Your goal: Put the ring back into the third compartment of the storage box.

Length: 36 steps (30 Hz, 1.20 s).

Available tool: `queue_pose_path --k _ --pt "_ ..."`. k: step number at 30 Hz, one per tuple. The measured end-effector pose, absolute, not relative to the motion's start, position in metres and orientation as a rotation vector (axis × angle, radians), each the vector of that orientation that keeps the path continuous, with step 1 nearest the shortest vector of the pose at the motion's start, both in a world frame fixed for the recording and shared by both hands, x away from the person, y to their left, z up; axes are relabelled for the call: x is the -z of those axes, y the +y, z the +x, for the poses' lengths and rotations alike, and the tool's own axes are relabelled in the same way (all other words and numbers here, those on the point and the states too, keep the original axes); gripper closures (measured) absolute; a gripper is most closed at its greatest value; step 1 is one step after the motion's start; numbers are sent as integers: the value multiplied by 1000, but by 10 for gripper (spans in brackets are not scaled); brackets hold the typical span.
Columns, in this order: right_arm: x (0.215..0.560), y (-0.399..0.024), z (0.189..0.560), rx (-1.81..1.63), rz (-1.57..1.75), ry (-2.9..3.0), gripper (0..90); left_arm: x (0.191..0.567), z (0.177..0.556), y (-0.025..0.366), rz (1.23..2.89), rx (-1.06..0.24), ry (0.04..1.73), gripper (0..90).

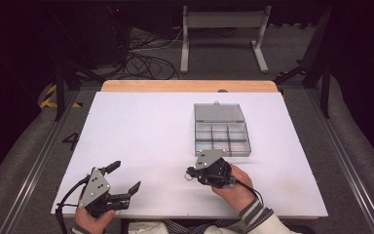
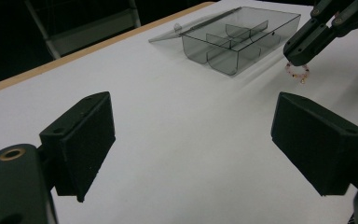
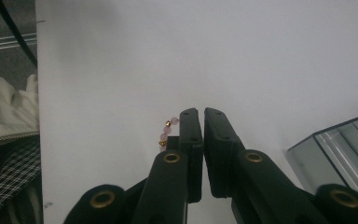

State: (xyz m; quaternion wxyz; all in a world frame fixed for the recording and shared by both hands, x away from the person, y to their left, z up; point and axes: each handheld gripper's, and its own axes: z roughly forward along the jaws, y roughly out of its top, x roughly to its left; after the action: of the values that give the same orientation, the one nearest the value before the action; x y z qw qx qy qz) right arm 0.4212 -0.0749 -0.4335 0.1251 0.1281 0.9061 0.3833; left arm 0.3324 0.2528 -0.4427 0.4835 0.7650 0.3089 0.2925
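Note:
A small bracelet (image 3: 166, 133) of pink and gold beads sticks out beside the left jaw of my right gripper (image 3: 201, 116), whose jaws are shut with a thin gap. In the left gripper view the bracelet (image 2: 297, 72) hangs from the tip of the right gripper (image 2: 299, 52), just above the white table. From above, the right gripper (image 1: 191, 173) sits just in front of the clear compartment box (image 1: 221, 129). My left gripper (image 1: 125, 176) rests near the table's front left, jaws wide apart and empty (image 2: 191, 135).
The box (image 2: 233, 39) has its lid folded back flat and its compartments look empty. The white tabletop (image 1: 141, 136) has a wooden strip (image 1: 185, 86) along its far edge. Cables and a metal stand (image 1: 221, 34) lie on the floor beyond.

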Motion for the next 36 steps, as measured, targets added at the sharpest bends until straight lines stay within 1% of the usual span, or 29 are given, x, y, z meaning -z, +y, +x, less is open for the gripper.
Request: queue_pose_path --k 13,36 --pt "421 -88 427 -1096 426 2560 864 443 332 253 1865 -711 753 143" --pt "405 -121 451 -1103 652 2442 864 443 333 252 1872 -709 758 143"
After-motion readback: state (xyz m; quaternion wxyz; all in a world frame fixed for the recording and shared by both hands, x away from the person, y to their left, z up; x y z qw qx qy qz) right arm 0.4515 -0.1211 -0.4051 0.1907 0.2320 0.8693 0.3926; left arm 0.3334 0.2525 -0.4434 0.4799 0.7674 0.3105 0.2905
